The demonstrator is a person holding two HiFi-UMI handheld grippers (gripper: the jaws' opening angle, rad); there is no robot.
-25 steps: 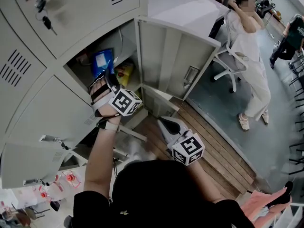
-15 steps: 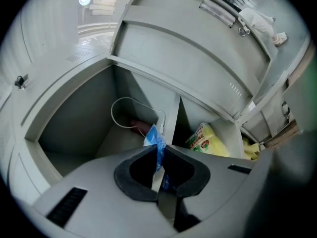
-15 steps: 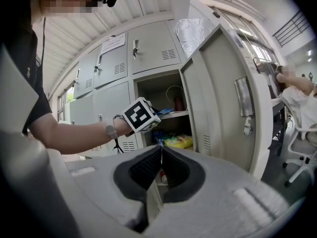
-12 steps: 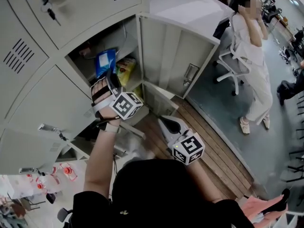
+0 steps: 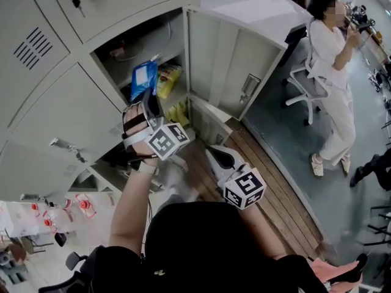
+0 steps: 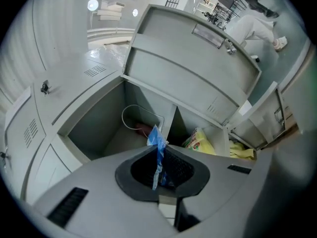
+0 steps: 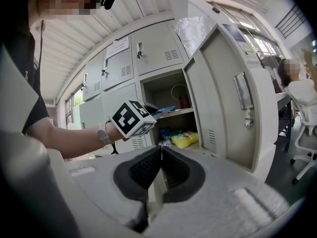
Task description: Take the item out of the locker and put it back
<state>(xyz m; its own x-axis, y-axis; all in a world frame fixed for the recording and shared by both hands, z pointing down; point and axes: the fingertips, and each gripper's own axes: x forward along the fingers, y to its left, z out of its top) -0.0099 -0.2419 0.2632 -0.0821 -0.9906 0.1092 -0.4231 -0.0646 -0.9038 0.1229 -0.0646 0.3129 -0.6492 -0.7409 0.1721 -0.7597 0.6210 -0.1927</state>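
Note:
My left gripper (image 5: 148, 107) is shut on a thin blue packet (image 5: 143, 79) and holds it at the mouth of the open locker compartment (image 5: 125, 50). In the left gripper view the blue packet (image 6: 157, 155) stands edge-on between the pads, still being squeezed tighter. Behind it, the shelf holds a white cable (image 6: 133, 118). In the right gripper view the blue packet (image 7: 164, 110) sticks out past the left gripper's marker cube (image 7: 131, 118). My right gripper (image 5: 215, 155) hangs lower and to the right, shut and empty. Its pads (image 7: 171, 170) meet with nothing between them.
The locker door (image 5: 226, 66) stands swung open to the right. A yellow packet (image 5: 168, 78) lies on the shelf below. Closed lockers with a key (image 5: 76, 2) fill the left. A person in white (image 5: 333, 72) stands by an office chair (image 5: 302, 84).
The view has shifted, and my left gripper with the blue packet sits slightly higher by the shelf edge. The right gripper has barely moved. The person in white has turned.

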